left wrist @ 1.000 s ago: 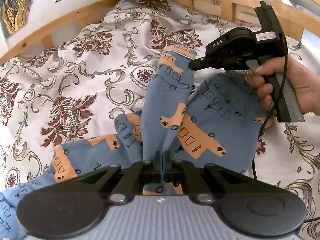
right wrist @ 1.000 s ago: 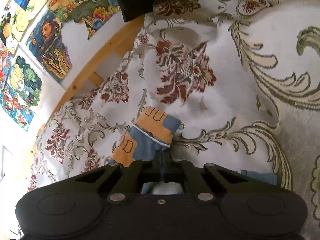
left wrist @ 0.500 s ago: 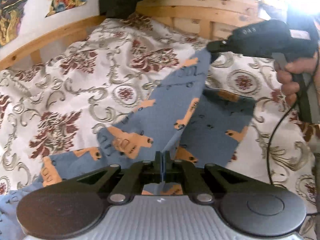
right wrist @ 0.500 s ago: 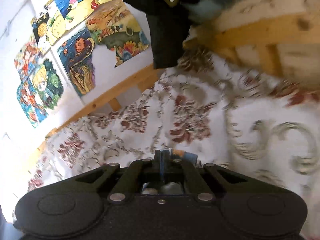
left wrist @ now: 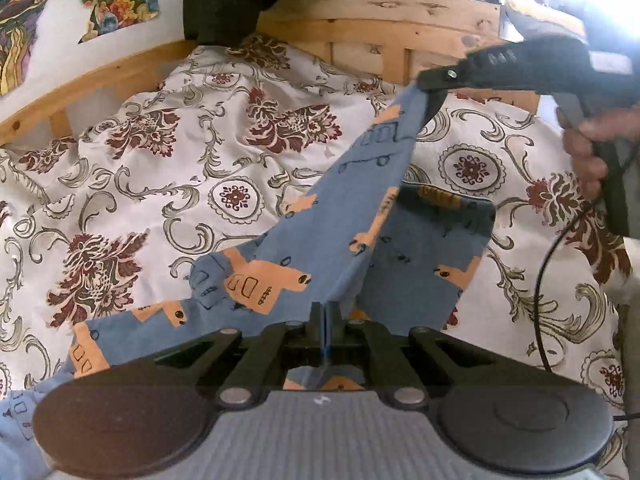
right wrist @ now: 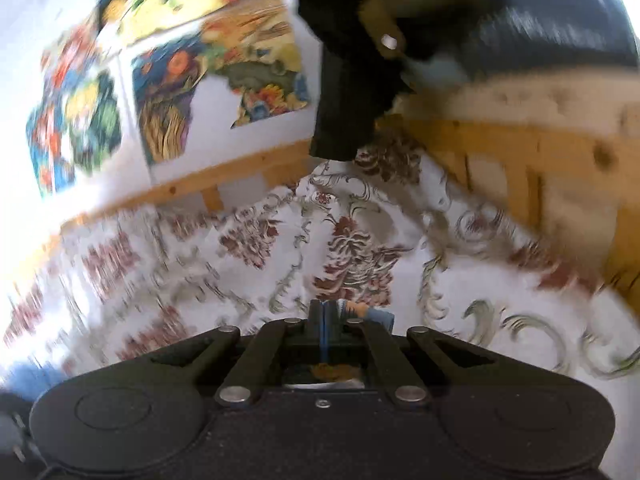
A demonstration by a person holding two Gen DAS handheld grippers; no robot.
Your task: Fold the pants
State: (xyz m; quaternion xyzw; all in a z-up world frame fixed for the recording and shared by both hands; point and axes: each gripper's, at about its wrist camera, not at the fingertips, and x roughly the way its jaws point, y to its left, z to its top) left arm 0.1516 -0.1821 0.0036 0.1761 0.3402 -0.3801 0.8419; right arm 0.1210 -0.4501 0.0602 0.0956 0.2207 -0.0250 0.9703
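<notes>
On the left, the blue pants (left wrist: 352,248) with orange shapes lay partly on the flowered bedspread (left wrist: 160,168), one leg trailing off toward the lower left corner of the left wrist view. In the middle, the left gripper (left wrist: 327,322) had its jaws pressed together on a fold of the cloth near the seat. From there one leg rose as a taut band up to the right, where the right gripper (left wrist: 430,94), held in a hand (left wrist: 592,148), had its jaws closed on the leg's end, lifted off the bed in front of the wooden bed frame (left wrist: 400,36).

The cloth looked light, thin and limp; it would likely sag and crease wherever it was unsupported, so hems, cuffs and the waistband seem the surest places to pinch.

The right wrist view was smeared by motion, and only a scrap of blue and orange showed beside the closed fingertips there. The waistband could not be picked out, the lower leg ran out of view, and glare washed out the upper right corner.
</notes>
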